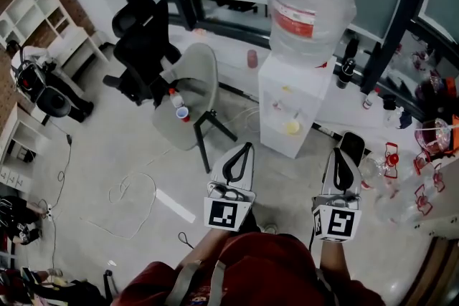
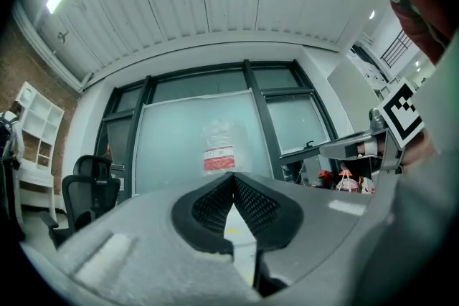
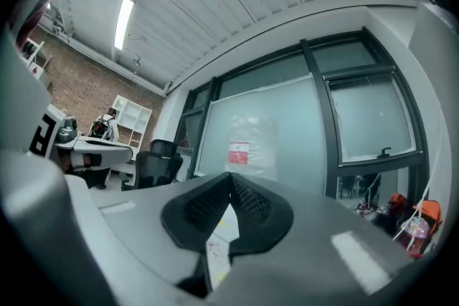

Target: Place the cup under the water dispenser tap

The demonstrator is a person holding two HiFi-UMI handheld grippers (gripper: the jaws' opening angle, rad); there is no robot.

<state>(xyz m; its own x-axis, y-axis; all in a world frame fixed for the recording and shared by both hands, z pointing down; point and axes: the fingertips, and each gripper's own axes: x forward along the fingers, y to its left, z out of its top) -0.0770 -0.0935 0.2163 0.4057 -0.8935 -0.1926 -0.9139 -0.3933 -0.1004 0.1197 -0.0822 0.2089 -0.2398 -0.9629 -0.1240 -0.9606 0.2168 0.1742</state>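
A white water dispenser [image 1: 290, 107] with a clear bottle [image 1: 310, 0] on top stands by the window. A yellowish patch [image 1: 292, 127] shows at its tap recess. A small cup [image 1: 183, 113] sits on the seat of a grey chair [image 1: 197, 75], beside a white bottle with a red cap [image 1: 174, 98]. My left gripper [image 1: 247, 147] [image 2: 232, 177] is shut with nothing between its jaws, held up and pointing toward the dispenser. To its right, my right gripper [image 1: 346, 147] [image 3: 230, 177] is also shut and empty. Both gripper views show the dispenser bottle [image 2: 219, 147] [image 3: 249, 143] straight ahead.
A black office chair [image 1: 140, 46] stands behind the grey one. Cables [image 1: 133, 190] lie on the floor at the left. A counter at the right [image 1: 430, 226] carries glassware and red items [image 1: 423, 168]. White shelves [image 1: 29, 11] line the brick wall at the far left.
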